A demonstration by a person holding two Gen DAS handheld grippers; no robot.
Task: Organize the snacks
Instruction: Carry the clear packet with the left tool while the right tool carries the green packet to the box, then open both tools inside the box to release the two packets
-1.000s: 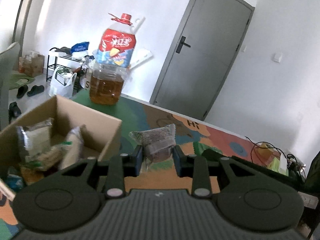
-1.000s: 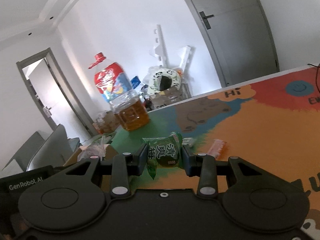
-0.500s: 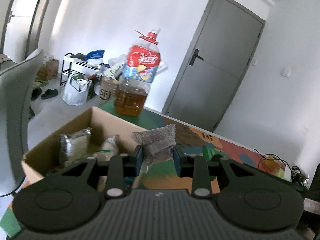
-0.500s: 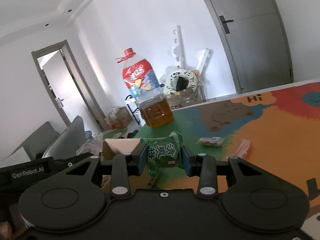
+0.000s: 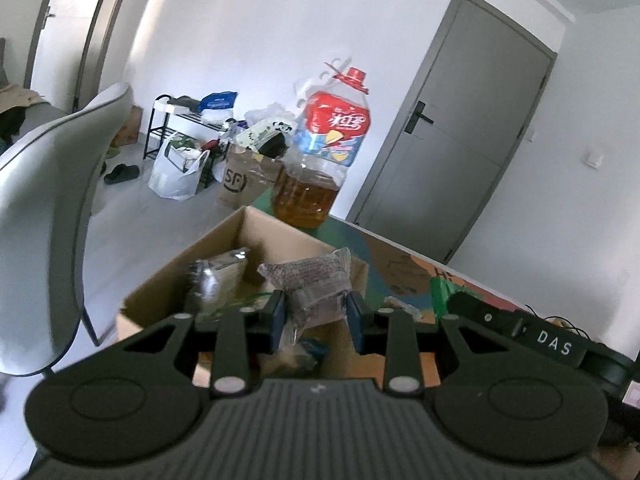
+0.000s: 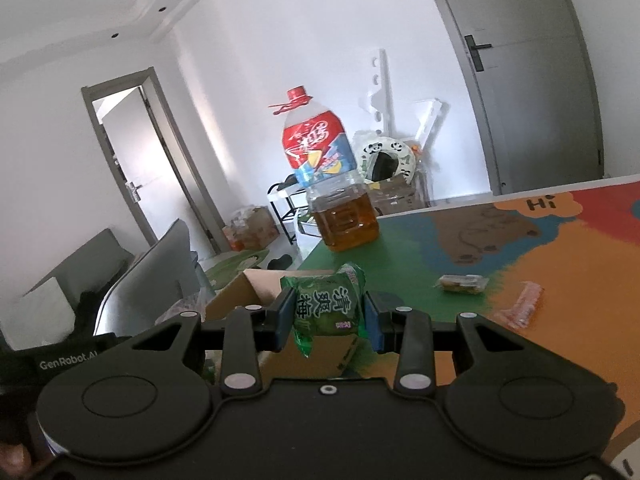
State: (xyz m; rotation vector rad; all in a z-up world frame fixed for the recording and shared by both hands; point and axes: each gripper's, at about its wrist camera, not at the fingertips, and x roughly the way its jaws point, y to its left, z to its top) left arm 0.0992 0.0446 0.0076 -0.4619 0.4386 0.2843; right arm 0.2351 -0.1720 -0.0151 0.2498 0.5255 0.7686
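The left claw [image 5: 315, 316] is clenched on a clear-wrapped brown snack [image 5: 316, 284], pinching it between both blue pads and holding it in the air above the open cardboard box [image 5: 160, 292]. Inside that box lie a silvery packet [image 5: 212, 276] and other wrapped packets, partly hidden by the claw's body. The right claw [image 6: 327, 316] grips a green snack packet [image 6: 326, 304] printed with dark characters; the packet hangs between the pads, just over the near corner of the same cardboard box [image 6: 240, 300], which sits at the edge of the worktop [image 6: 560, 264].

Farther out on the colourful worktop, two small wrapped snacks lie apart from each other: a dark one in clear film [image 6: 462, 283] on the green patch and a pinkish stick [image 6: 522, 310] on the orange patch. Beyond the box stands a large oil bottle [image 5: 324, 160] with a red cap, about a third full of amber liquid. Past the worktop's edge are a grey chair [image 5: 44, 200], a white plastic bag [image 5: 176, 170] on the floor, and a grey door [image 5: 452, 152].
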